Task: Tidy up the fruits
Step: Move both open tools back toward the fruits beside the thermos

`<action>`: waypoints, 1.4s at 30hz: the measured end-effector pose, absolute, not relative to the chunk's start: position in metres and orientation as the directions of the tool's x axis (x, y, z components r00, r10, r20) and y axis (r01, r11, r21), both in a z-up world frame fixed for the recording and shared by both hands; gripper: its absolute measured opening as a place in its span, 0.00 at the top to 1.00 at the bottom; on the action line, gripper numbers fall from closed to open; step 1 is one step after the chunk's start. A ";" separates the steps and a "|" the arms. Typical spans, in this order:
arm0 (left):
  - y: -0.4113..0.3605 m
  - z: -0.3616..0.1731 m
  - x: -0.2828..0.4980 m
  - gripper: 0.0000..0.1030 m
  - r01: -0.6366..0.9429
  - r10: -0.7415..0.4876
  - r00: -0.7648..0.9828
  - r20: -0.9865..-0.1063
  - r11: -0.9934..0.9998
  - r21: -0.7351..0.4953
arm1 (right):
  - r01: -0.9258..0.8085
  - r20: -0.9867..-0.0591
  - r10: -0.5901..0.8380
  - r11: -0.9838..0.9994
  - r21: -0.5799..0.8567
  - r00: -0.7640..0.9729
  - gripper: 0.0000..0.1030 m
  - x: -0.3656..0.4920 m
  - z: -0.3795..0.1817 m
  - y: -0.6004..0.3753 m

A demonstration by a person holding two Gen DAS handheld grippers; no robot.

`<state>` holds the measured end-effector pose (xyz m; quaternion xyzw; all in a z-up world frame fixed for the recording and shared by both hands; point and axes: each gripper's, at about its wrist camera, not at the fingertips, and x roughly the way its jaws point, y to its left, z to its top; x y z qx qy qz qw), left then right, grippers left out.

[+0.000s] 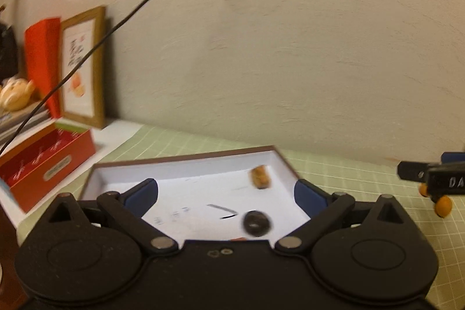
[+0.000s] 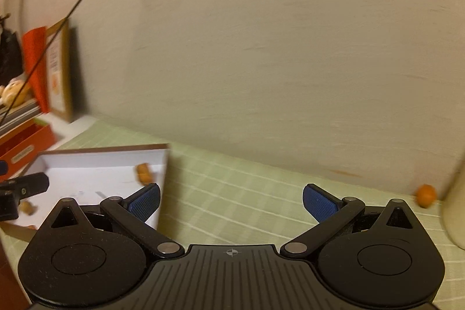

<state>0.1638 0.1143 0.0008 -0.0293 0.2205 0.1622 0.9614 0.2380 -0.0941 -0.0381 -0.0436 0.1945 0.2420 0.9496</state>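
Left tool: my left gripper (image 1: 226, 195) fills the bottom of its own view, spread wide, blue pads apart with nothing between them. It sits over the near edge of the white tray (image 1: 186, 164).

Right tool: my right gripper (image 2: 231, 202) is also spread wide and holds nothing; bare green grid mat (image 2: 247, 193) shows between its pads. In the left view its tip enters at the right edge, above the mat.

Tray: a shallow white box with a brown rim, lower centre of the left view and lower left of the right view (image 2: 162, 164).

Fruit in tray: one small orange-brown fruit (image 1: 259, 177) lies toward the tray's far right corner; the right view shows it too (image 2: 143, 173). A dark round fruit (image 1: 257, 223) lies nearer, just ahead of the left tool's body. Both are blurred, so I cannot tell their kind.

Fruit on mat: a small orange fruit (image 2: 425, 194) sits at the far right of the right view, close to the wall and beside a pale object (image 2: 456, 211) at the frame edge. Two small orange pieces (image 1: 443, 207) show under the right tool's tip in the left view.

Left side: red box (image 1: 46, 161), wooden picture frame (image 1: 84, 66) leaning on the wall.

Cable: a thin black cable (image 1: 139, 5) runs diagonally across the upper left.
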 end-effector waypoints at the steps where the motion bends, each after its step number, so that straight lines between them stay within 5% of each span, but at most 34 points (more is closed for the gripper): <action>1: 0.107 0.000 0.166 0.08 -0.318 0.297 0.853 -0.430 0.948 0.023 | -0.462 -0.391 0.432 0.887 0.018 0.813 0.00 0.239 -0.037 -0.105; 33: -0.116 -0.053 0.256 0.25 0.095 -0.096 0.850 -0.517 0.995 -0.027 | 0.042 -0.437 -0.021 0.998 0.040 0.899 0.00 0.221 -0.072 -0.373; 42: -0.172 -0.080 0.287 0.37 0.156 -0.144 0.825 -0.547 0.987 -0.025 | 0.127 -0.473 -0.086 0.990 0.056 0.877 0.00 0.229 -0.091 -0.418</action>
